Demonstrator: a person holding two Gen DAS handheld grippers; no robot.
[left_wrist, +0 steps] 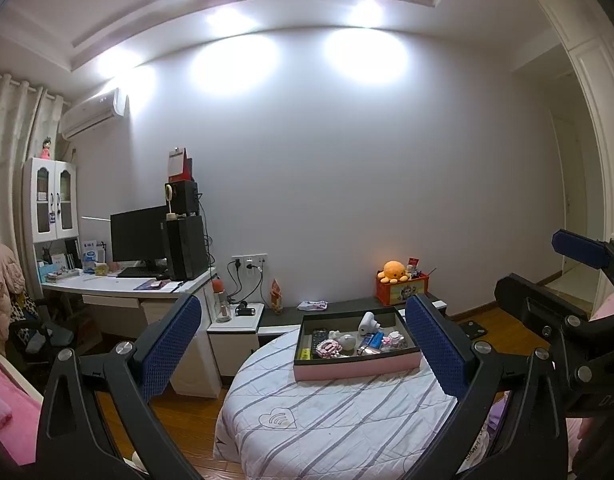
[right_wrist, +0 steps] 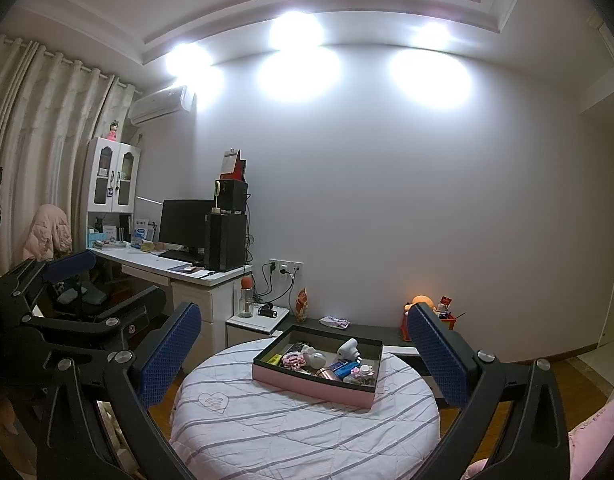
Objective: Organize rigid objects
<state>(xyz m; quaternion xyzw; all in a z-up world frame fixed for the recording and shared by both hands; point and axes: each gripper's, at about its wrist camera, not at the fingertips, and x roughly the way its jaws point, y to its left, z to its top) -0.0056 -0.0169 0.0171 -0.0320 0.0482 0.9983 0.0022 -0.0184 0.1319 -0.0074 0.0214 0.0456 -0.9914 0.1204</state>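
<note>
1. Small rigid items are being kept together inside the pink tray (left_wrist: 355, 370) on the round table (left_wrist: 339, 420).
2. Left gripper (left_wrist: 303, 348) and right gripper (right_wrist: 305, 356) are being held wide apart, empty, well short of the tray, seemingly for reaching in.

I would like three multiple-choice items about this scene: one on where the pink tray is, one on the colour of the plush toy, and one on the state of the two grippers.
1. The pink tray rests on:
A. the desk
B. the round striped cloth surface
C. the floor

2. The plush toy by the wall is:
A. green
B. blue
C. orange

3. The left gripper and right gripper are:
A. both open and empty
B. both shut on an object
C. one shut, one open

Answers:
1 B, the tray sits on the striped cloth.
2 C, its body is orange.
3 A, each pair of fingers stands wide apart, holding nothing.
</note>
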